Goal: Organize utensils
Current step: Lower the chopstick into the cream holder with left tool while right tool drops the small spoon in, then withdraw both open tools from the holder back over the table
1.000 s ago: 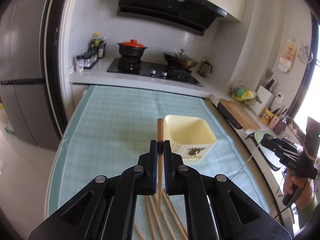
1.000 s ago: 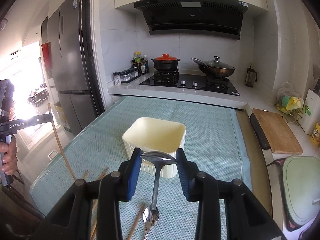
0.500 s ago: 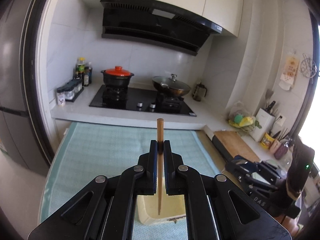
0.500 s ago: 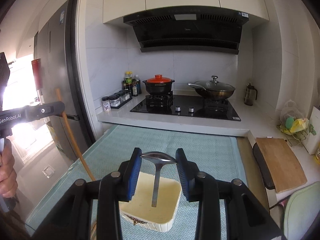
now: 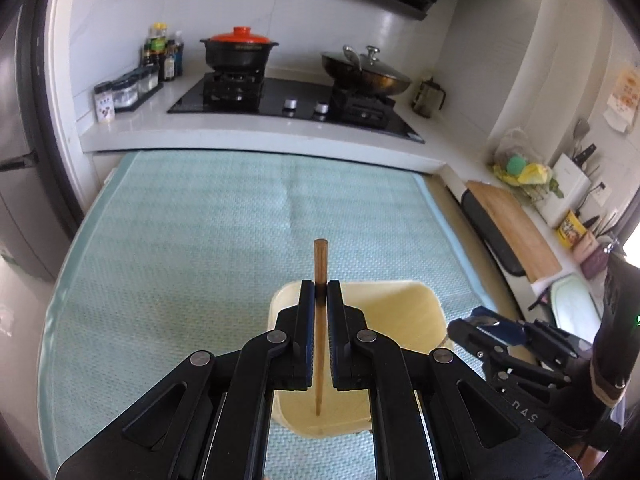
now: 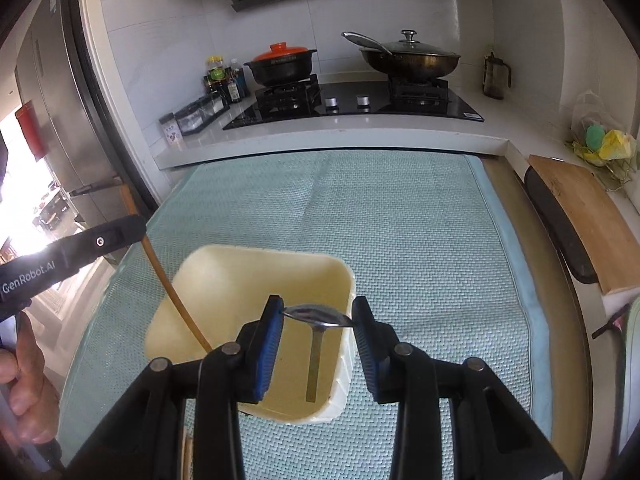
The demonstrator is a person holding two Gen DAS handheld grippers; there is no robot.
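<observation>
Both grippers hold utensils upright above the cream bin.

Your left gripper (image 5: 320, 292) is clenched on a wooden chopstick (image 5: 320, 320), long axis near vertical, thin tip pointing down into the cream bin (image 6: 208, 280) on the green mat (image 6: 400, 220); your right gripper (image 6: 318, 312) grasps a steel spoon (image 6: 318, 318) by its bowl, handle hanging straight down inside the bin; the left unit reads "GenRobot.AI"; the right unit shows "DAS", seen inverted.
</observation>
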